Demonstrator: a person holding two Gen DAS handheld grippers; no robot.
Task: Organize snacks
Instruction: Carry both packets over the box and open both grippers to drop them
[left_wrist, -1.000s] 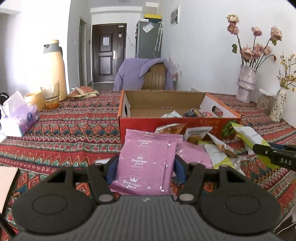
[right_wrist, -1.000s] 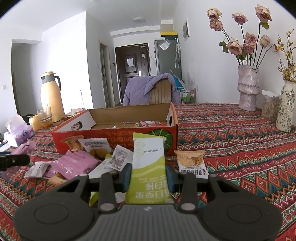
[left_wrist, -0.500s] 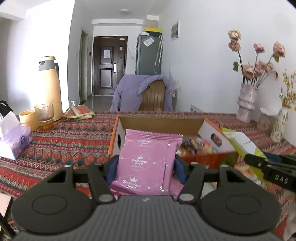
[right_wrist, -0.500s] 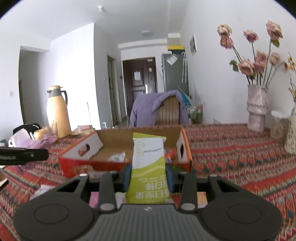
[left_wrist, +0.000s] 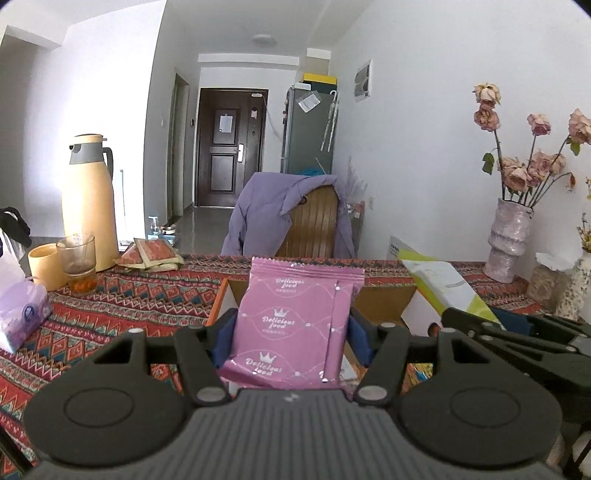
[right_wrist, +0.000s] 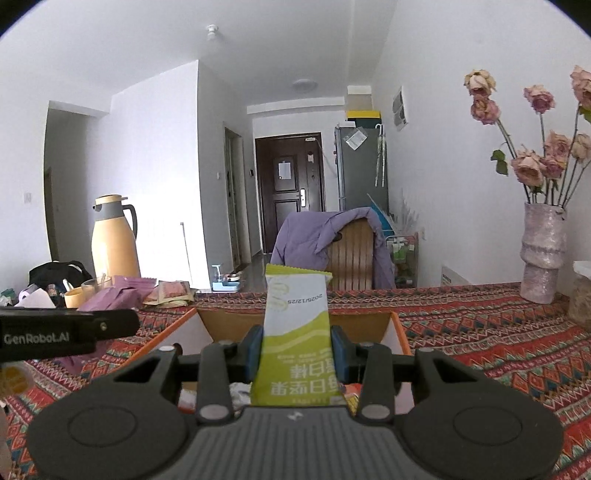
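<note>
Counting what is held: two grippers, one packet each. The left gripper (left_wrist: 291, 332) is clenched on a single pink snack packet (left_wrist: 295, 325), its blue pads (left_wrist: 221, 338) pressing both side edges; the right gripper (right_wrist: 295, 350) grasps one green-and-white snack packet (right_wrist: 295, 354) the same way. Both packets stand upright between the fingers, raised above one open cardboard box (right_wrist: 400, 332), whose orange outer rim and brown inner walls show behind them. A few loose wrappers lie inside the box (right_wrist: 240, 391), too hidden to count.

On the left side of the patterned tablecloth (left_wrist: 129, 299) stand one yellow thermos (left_wrist: 88, 199), one yellow cup (left_wrist: 42, 266), one glass (left_wrist: 77, 262) and one tissue pack (left_wrist: 20, 314). On the far right stands one textured vase (right_wrist: 543, 254) of dried roses, well apart from the box. One chair draped with a purple jacket (left_wrist: 280, 214) sits behind the table's far edge.

From the left wrist view the right gripper's arm (left_wrist: 517, 332) sits just beside the box's right wall, close to the left gripper. Bare cloth stretches to the box's right (right_wrist: 498, 343).

The pink packet is glossy with white crown marks and "Delicious food" print, top seam serrated. The green one carries the date 2025/12/25 and upside-down lettering.
</note>
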